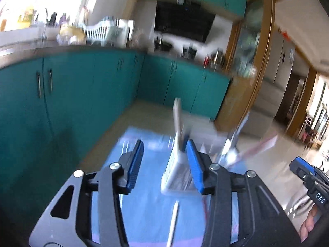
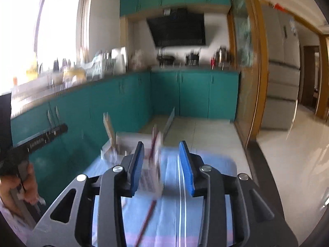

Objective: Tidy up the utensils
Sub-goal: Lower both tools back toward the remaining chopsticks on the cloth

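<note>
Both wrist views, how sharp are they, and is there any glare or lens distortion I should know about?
Left wrist view: the left claw is crisp, but the white utensil holder and blue mat are smeared by motion blur, and the window is blown out. Right wrist view: the same blur on the holder, the right claw sharp, fisheye bending the cabinets.

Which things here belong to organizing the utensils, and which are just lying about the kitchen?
For the job: white utensil holder, loose white stick and loose red stick on the blue mat, left gripper and right gripper, both open.

Just there: dish rack, range hood, refrigerator, teal cabinets.
</note>
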